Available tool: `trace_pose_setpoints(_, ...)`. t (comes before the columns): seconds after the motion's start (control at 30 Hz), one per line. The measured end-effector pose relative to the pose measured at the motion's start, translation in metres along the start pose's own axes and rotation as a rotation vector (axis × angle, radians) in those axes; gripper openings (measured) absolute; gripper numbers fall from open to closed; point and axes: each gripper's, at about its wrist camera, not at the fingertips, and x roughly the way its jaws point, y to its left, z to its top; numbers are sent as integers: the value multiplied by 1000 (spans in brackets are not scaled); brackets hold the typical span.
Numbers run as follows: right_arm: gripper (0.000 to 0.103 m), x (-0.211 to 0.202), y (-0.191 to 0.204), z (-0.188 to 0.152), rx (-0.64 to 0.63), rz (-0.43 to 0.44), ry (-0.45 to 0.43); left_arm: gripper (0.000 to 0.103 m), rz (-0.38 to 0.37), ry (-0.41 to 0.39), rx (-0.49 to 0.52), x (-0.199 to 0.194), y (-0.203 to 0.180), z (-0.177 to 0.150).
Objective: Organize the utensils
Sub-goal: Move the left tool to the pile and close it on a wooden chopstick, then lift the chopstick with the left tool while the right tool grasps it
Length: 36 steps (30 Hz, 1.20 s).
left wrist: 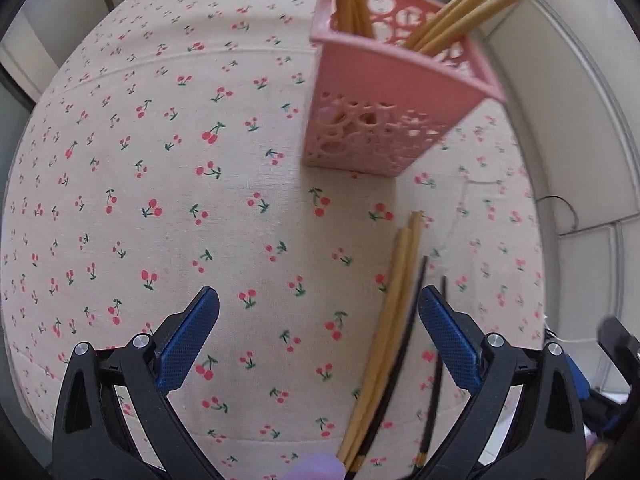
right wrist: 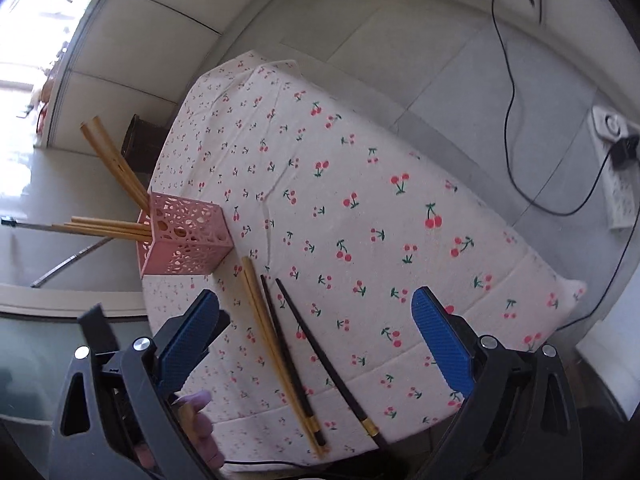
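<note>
Both tongs hang spread wide and empty above a table draped in a cherry-print cloth (left wrist: 168, 168). In the left wrist view, the left gripper (left wrist: 318, 304) shows its blue pads (left wrist: 188, 340) well apart, pinching nothing. A pair of bamboo chopsticks (left wrist: 390, 300) lies on the cloth between those fingers, close to the right-hand pad, running from about 6 o'clock up toward 1 o'clock. Just beside them, on the side nearer that pad, lie two black chopsticks (left wrist: 408, 332), blurred here.

In the right wrist view, the right gripper (right wrist: 316, 304) is likewise open, its blue pads (right wrist: 440, 340) far from each other and gripping nothing. Between them on the cloth lie the bamboo pair (right wrist: 276, 344) and the two black chopsticks (right wrist: 320, 352), one touching the bamboo pair, the other a little apart with a gold band near its thick end.

The pink perforated utensil holder (left wrist: 384, 108) stands on the cloth at about 1 o'clock in the left view and at 9 o'clock in the right view (right wrist: 188, 236), near the table's edge. Several bamboo chopsticks (left wrist: 480, 4) lean out of its open top.

Beyond the table, a black cable (right wrist: 512, 120) trails across the tiled floor (right wrist: 400, 40) to a white power strip (right wrist: 616, 168) at 3 o'clock.
</note>
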Motion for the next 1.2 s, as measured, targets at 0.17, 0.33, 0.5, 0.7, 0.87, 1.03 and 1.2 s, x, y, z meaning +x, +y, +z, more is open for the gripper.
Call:
trace_pose_setpoints(0.17, 94, 3, -1, 1, 27, 27, 25, 96, 26, 24, -42, 19, 1, 8)
trace_pose_setpoints(0.33, 94, 7, -1, 1, 40, 50, 48, 96, 43, 30, -24, 29, -7, 9)
trace_pose_setpoints(0.5, 94, 4, 0, 3, 30, 46, 33, 96, 61, 24, 4, 37, -20, 10)
trace_pose_setpoints(0.7, 94, 8, 2, 2, 15, 23, 46, 73, 120, 3, 42, 37, -25, 8)
trace_pose_setpoints(0.87, 94, 9, 13, 1, -54, -35, 11, 36, 103, -14, 158, 27, -39, -7)
trace_pose_setpoints(1.03, 94, 27, 22, -3, -85, -73, 25, 7, 46, -21, 226, 23, -46, -22)
trace_pose_setpoints(1.2, 94, 59, 54, -14, -209, -125, 47, 7, 21, -73, 180, -5, -13, -25)
